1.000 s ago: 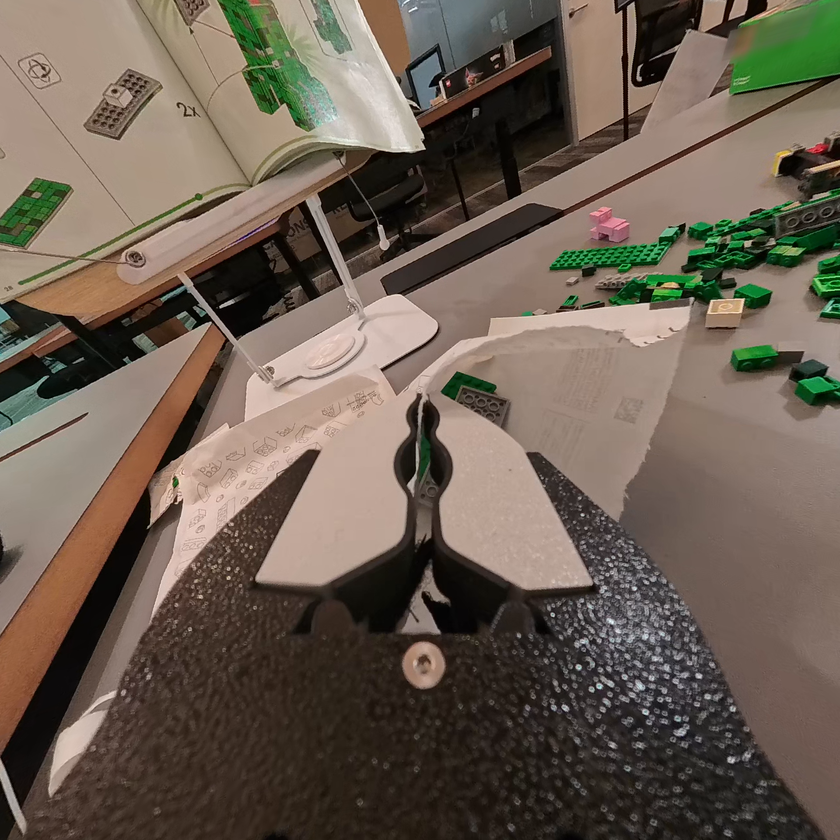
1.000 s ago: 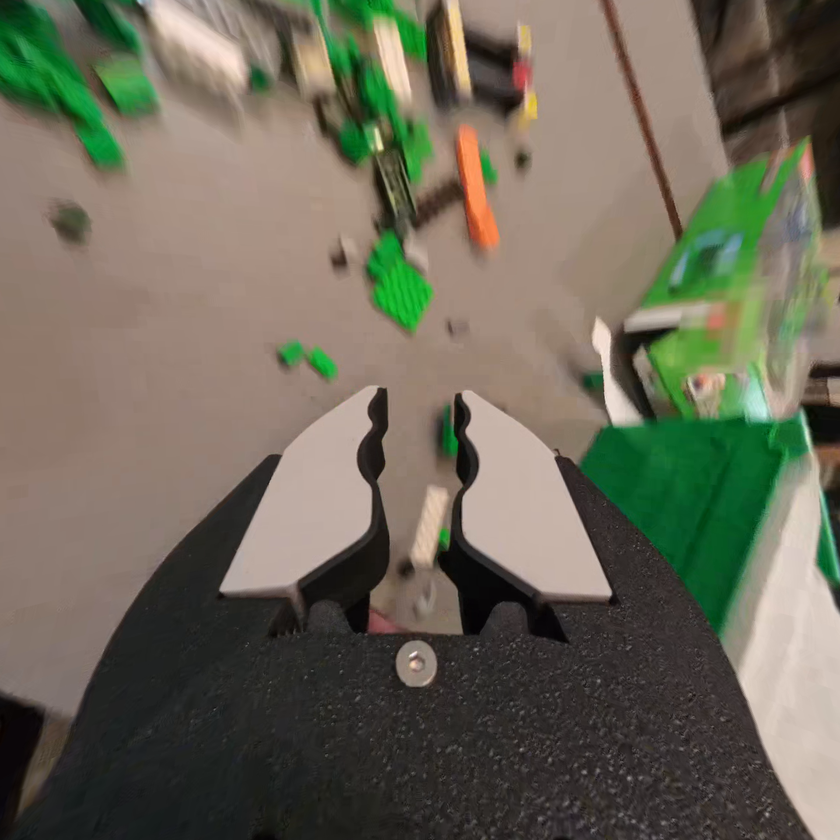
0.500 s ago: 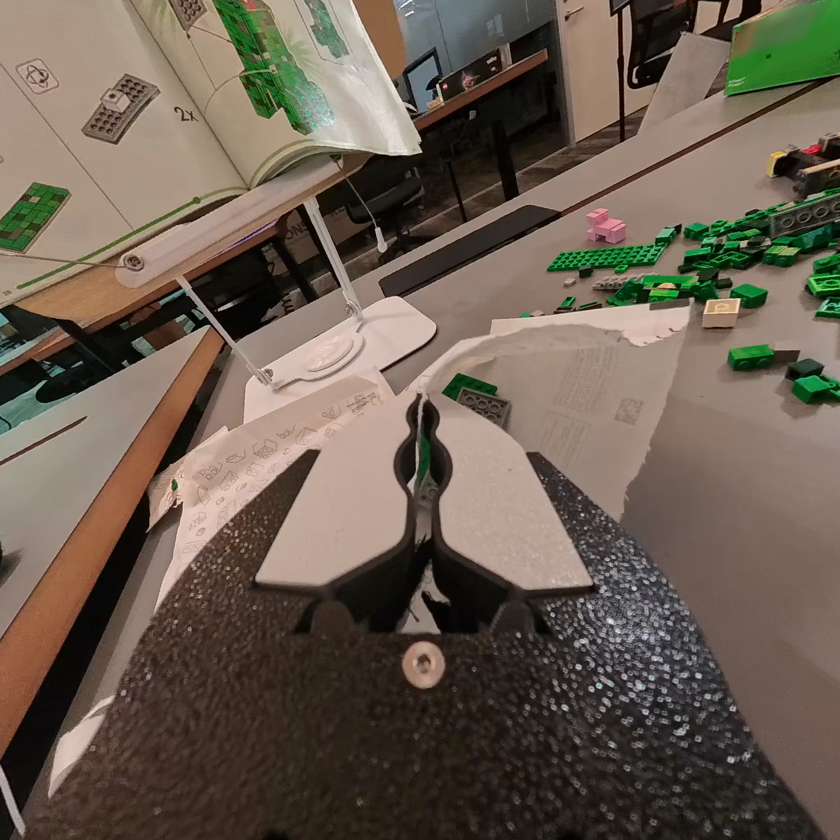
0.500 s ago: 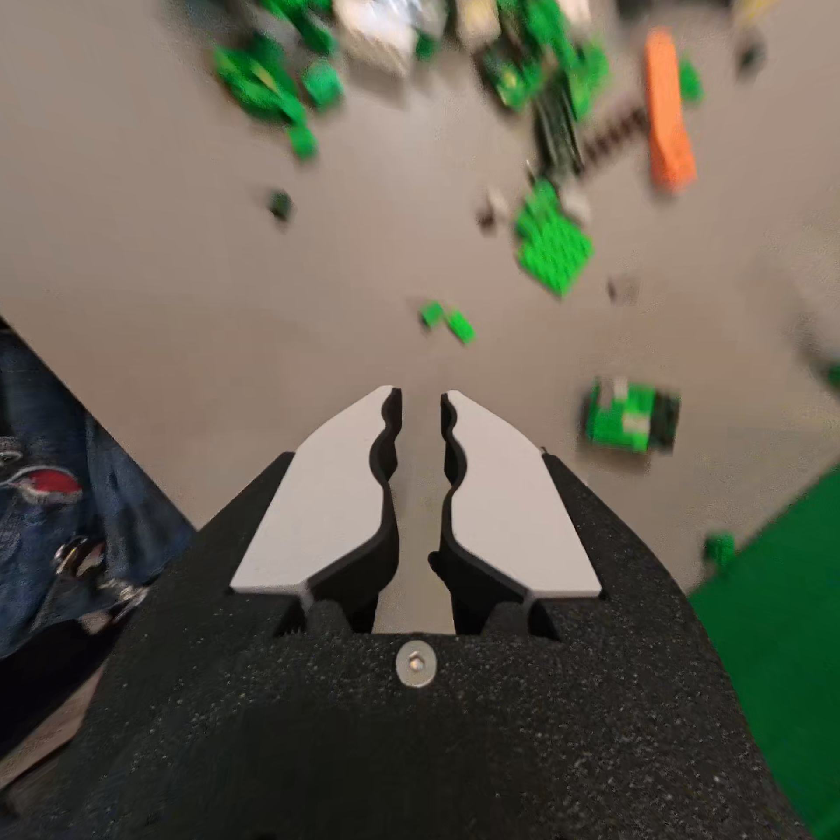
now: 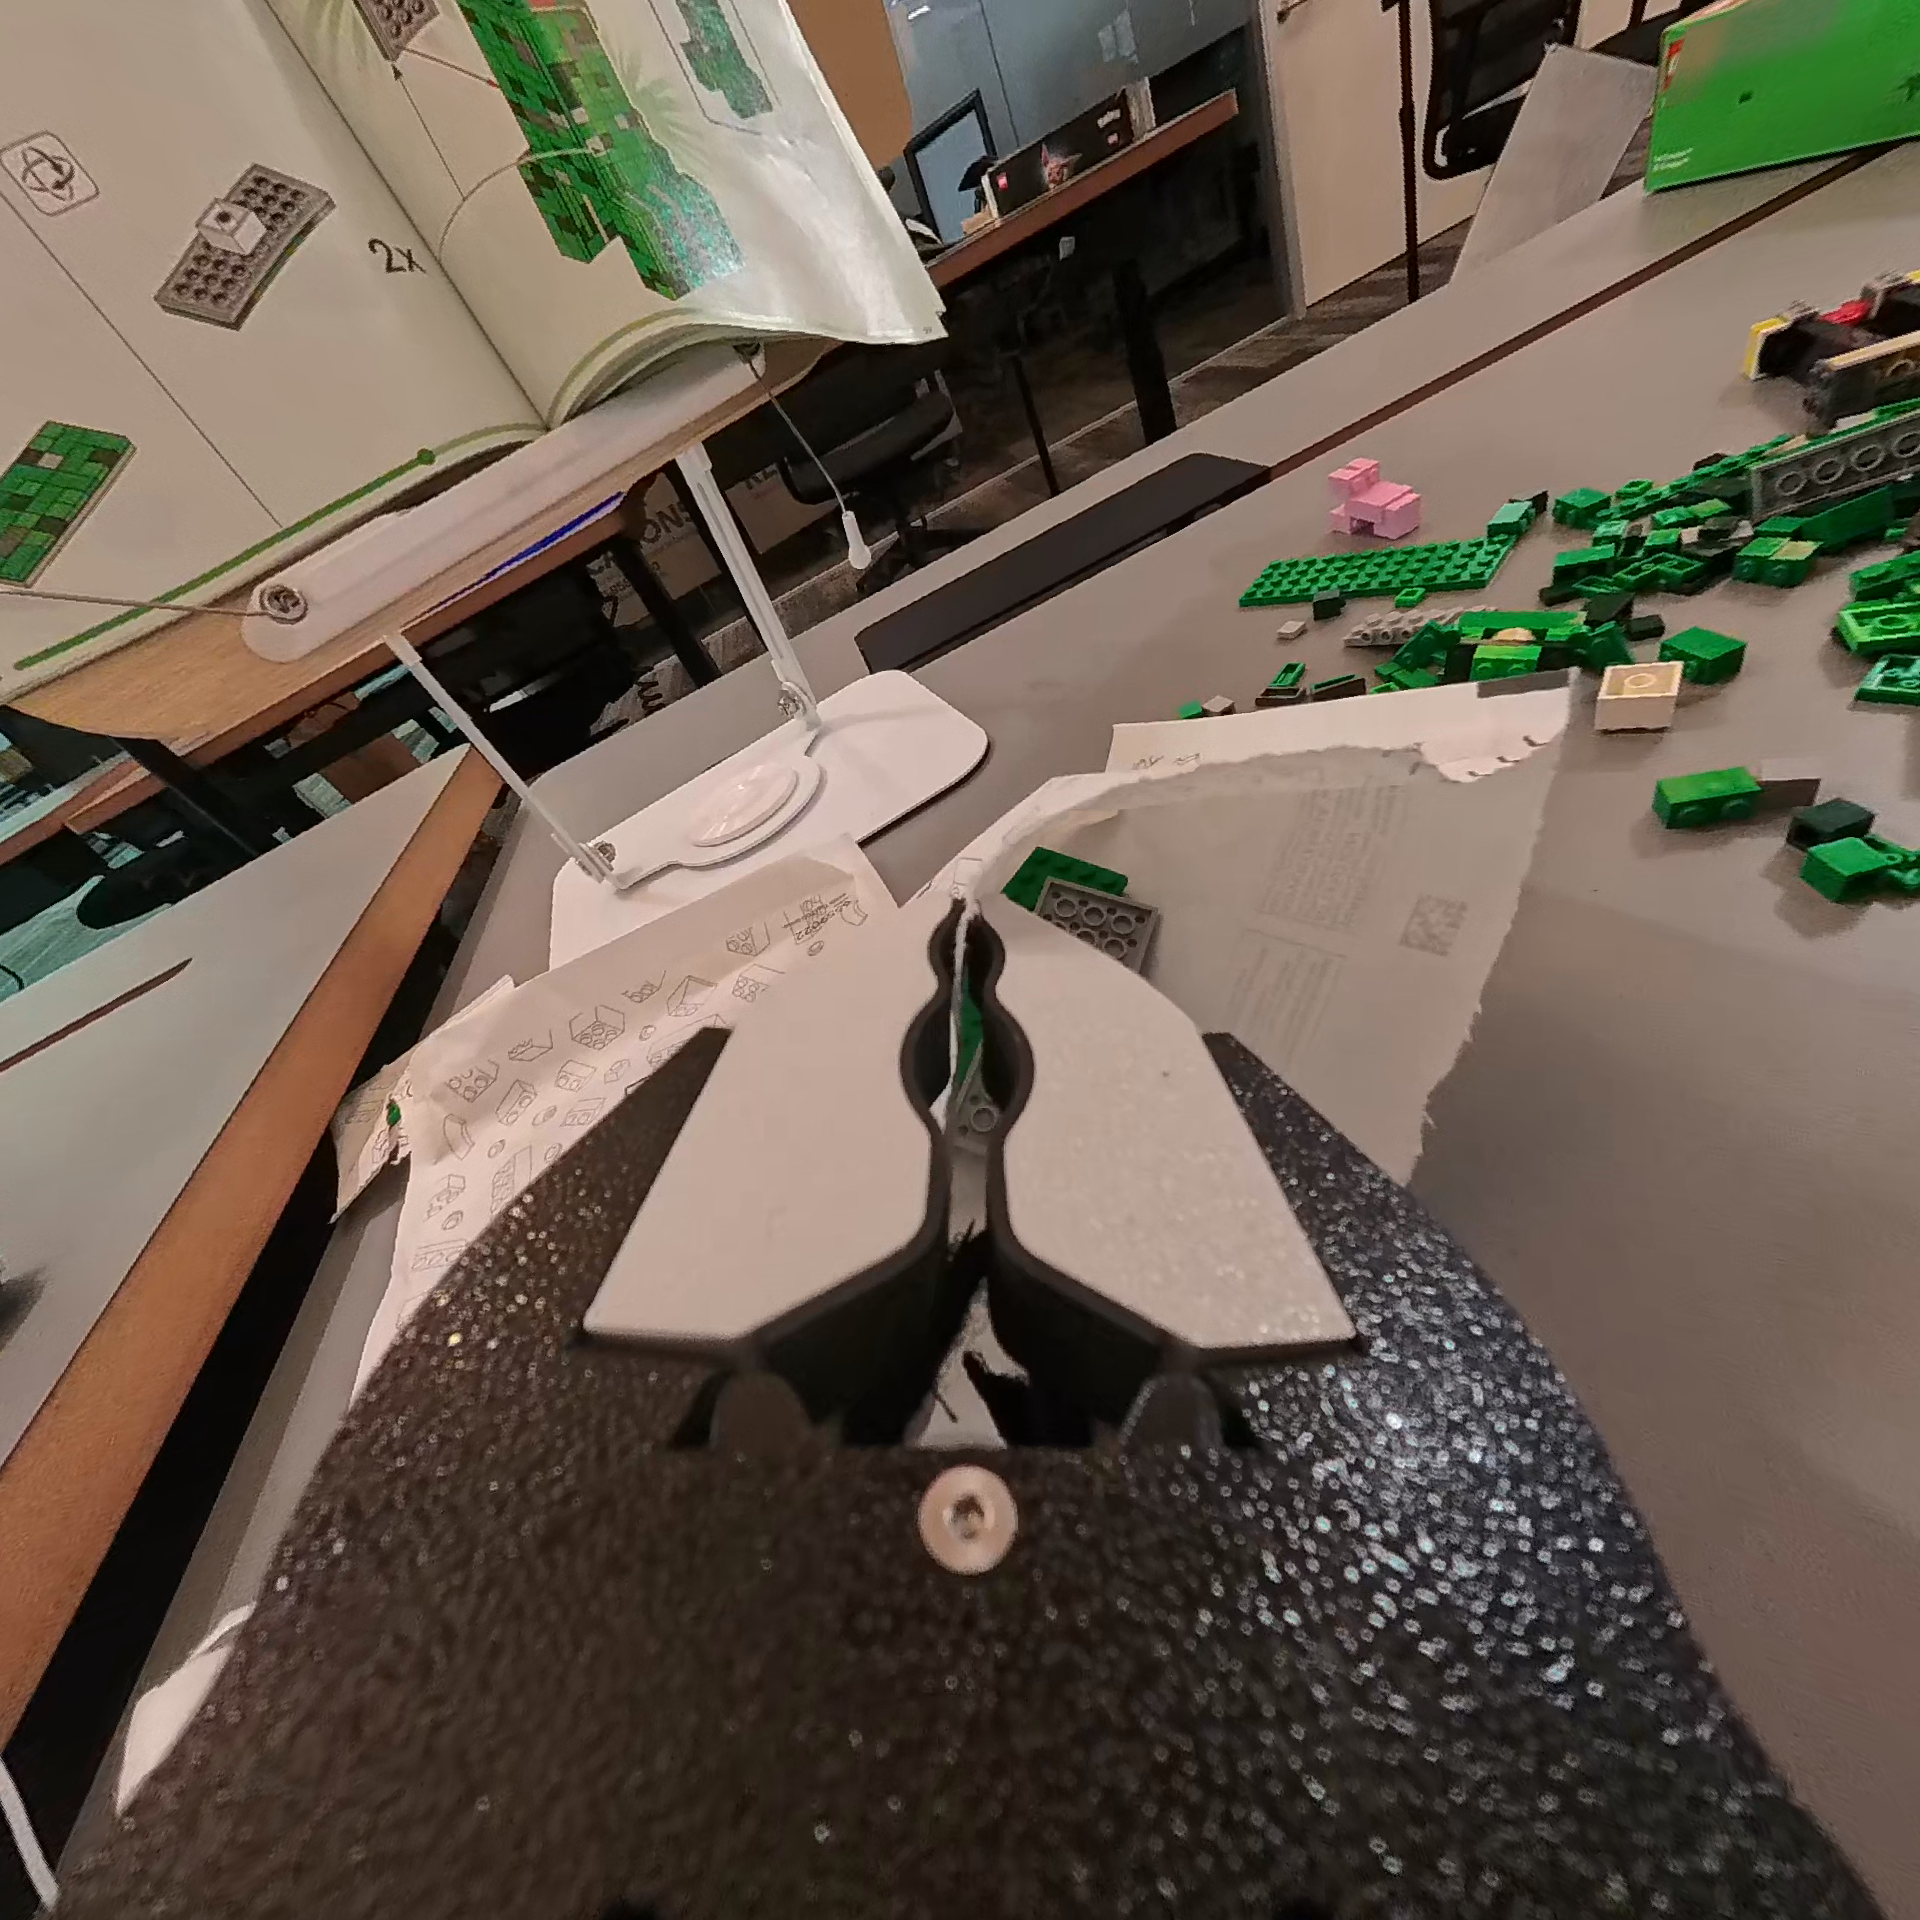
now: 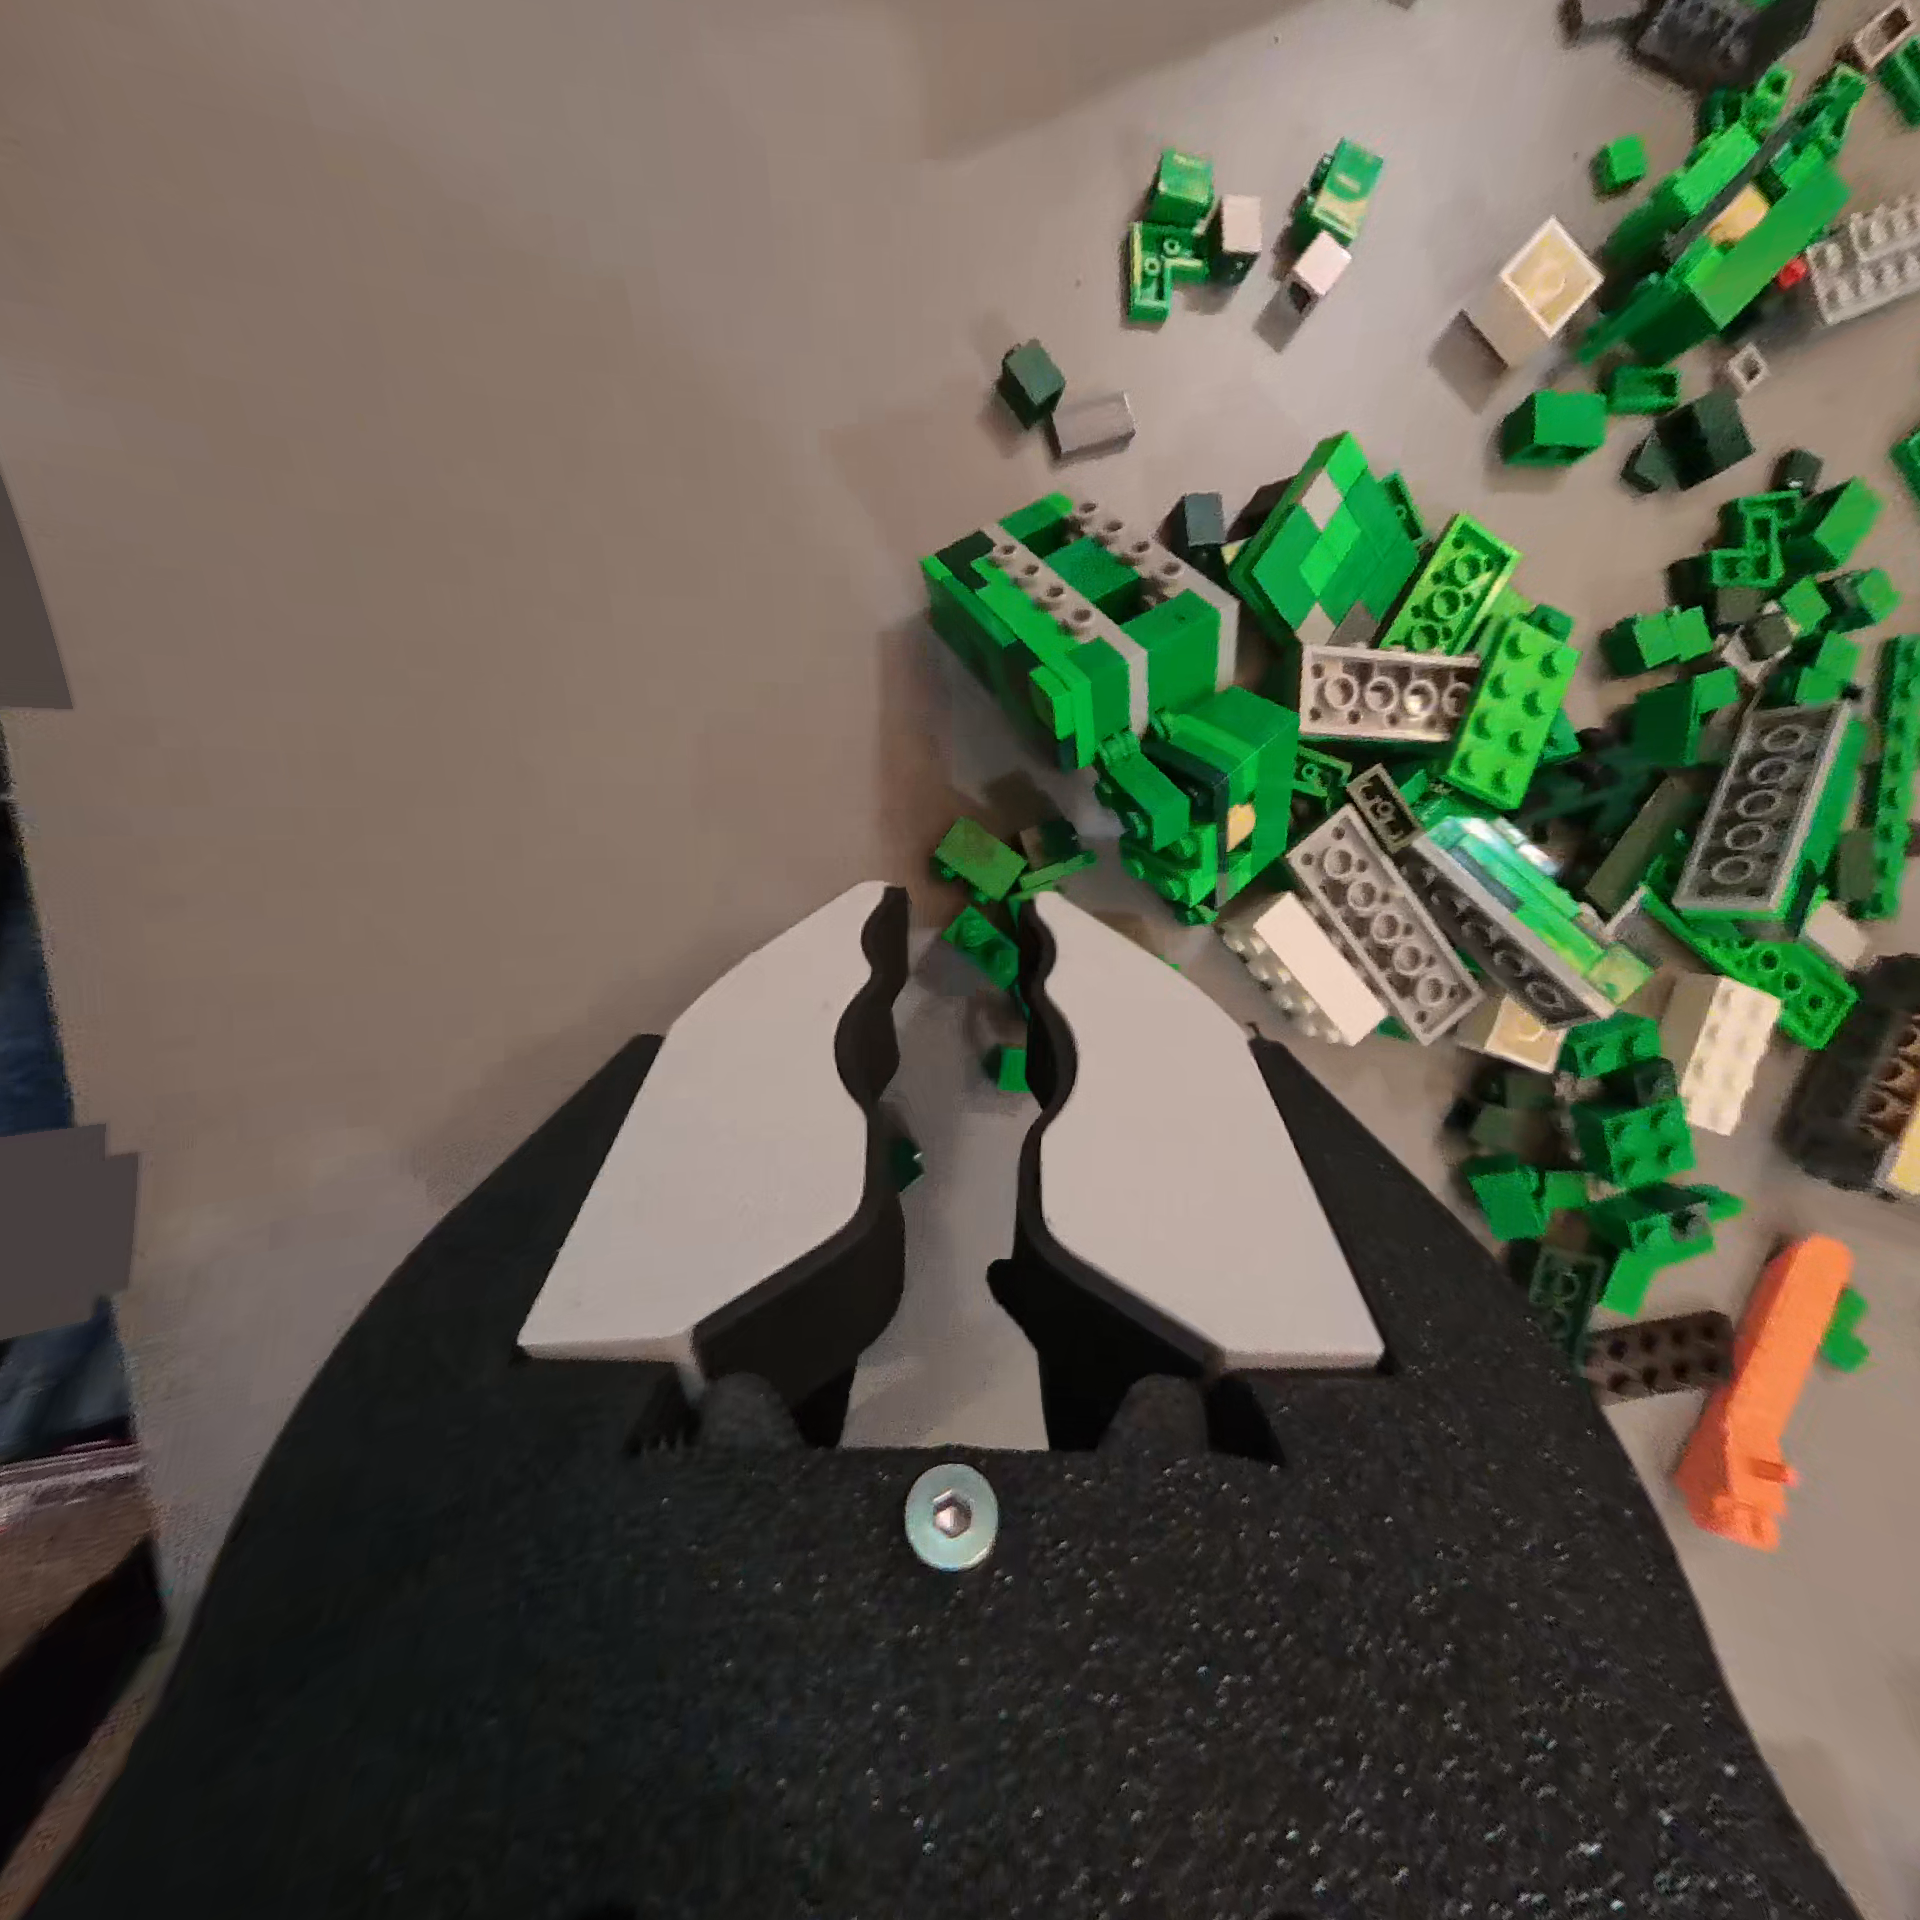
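Pinched tight between the pale, wavy-edged fingers of the left gripper (image 5: 966, 920) is the torn edge of a white paper bag (image 5: 1340, 883), its ragged rim curling up off the grey table (image 5: 1662, 1195). Inside the bag's mouth a grey studded plate (image 5: 1101, 920) and a green plate (image 5: 1065, 871) are glimpsed. A crumpled printed paper sheet (image 5: 582, 1049) is seen lying just beside it, toward the table's near left edge. Behind that, a white stand (image 5: 790, 769) is planted near the table's far edge, with an open instruction booklet (image 5: 312, 239) propped on it. Farther right, a flat green baseplate (image 5: 1371, 569) and a small pink brick figure (image 5: 1371, 504) are spotted among loose bricks.

Over on the right, the right gripper (image 6: 966, 920) is held slightly parted, nothing gripped, poised above bare table (image 6: 468, 468) at the fringe of a brick pile (image 6: 1455, 727). Small green pieces (image 6: 982, 940) are framed in the gap. A blocky green-and-grey partial build (image 6: 1101, 634) is seen just ahead, and an orange brick separator (image 6: 1756, 1382) lies off to the right.
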### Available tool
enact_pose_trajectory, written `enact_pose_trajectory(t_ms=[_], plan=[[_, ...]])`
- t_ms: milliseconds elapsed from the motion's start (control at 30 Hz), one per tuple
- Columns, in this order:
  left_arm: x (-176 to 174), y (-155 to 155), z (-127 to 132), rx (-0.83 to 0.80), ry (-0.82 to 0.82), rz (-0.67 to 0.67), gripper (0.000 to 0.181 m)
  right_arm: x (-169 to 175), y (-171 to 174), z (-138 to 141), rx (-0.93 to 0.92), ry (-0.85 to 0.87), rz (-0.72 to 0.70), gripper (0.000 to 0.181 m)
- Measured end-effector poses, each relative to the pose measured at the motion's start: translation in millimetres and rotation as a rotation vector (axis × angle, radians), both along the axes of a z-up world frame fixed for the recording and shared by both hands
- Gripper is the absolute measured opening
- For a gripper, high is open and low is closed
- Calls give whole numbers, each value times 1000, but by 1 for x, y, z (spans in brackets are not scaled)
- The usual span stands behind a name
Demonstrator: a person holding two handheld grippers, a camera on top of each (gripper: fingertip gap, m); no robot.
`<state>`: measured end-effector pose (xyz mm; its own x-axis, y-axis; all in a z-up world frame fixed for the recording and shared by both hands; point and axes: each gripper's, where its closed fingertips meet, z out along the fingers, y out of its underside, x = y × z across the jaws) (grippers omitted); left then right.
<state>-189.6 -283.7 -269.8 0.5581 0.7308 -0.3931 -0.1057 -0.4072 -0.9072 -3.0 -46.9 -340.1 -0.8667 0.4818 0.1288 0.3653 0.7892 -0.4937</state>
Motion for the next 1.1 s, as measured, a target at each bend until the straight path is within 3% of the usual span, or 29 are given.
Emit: enact_pose_trajectory(t_ms=[133, 233, 500, 600, 900, 1100], plan=[[0, 0, -1, -2, -3, -3, 0, -2, 3, -7, 56, -18, 4, 25], [0, 0, -1, -1, -5, -4, 0, 8, 0, -6, 25, -110, 25, 16], [1, 2, -2, -7, -12, -10, 0, -12, 16, -14, 154, -65, 27, 23], [1, 2, -3, -9, -12, -12, 0, -9, 13, -15, 145, -105, 49, 12], [6, 15, -13, -18, -94, -98, 3, -2, 20, 17, 185, 92, 49, 11], [6, 14, -12, -30, -69, -90, 1, 6, 24, -4, 199, -27, -3, 12]])
